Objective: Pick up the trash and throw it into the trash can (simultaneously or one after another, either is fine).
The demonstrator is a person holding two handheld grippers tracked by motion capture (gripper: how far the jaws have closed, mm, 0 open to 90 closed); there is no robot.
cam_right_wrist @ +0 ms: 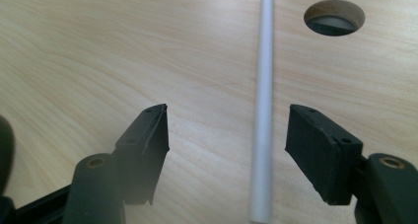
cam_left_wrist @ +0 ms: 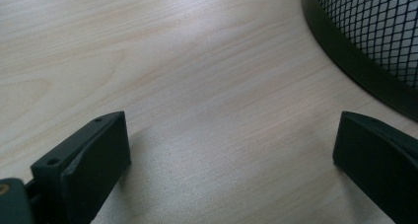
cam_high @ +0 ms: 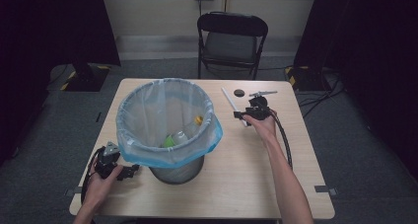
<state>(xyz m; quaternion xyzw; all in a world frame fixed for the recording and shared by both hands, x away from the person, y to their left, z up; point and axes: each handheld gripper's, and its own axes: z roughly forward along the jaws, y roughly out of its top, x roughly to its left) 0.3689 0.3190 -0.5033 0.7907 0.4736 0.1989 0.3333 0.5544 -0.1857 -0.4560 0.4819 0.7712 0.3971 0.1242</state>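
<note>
Rod (cam_right_wrist: 262, 110) lies near the tabletop's far edge beside the hole (cam_right_wrist: 334, 18), between your right gripper's (cam_right_wrist: 226, 135) parted jaws, so centre it, then squeeze; left gripper (cam_left_wrist: 231, 150) gapes idle.

Open claw (cam_left_wrist: 229, 150) over table (cam_left_wrist: 187, 76), beside mesh bin (cam_left_wrist: 374, 41)

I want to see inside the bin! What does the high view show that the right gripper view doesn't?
High view: the lined mesh bin with plastic bottles inside, a folding chair and the left gripper beside the bin. Right gripper view: up close, the right gripper with its jaws open on either side of the white stick, not pressing it. Both: that stick, the round table hole and the wooden table.
</note>
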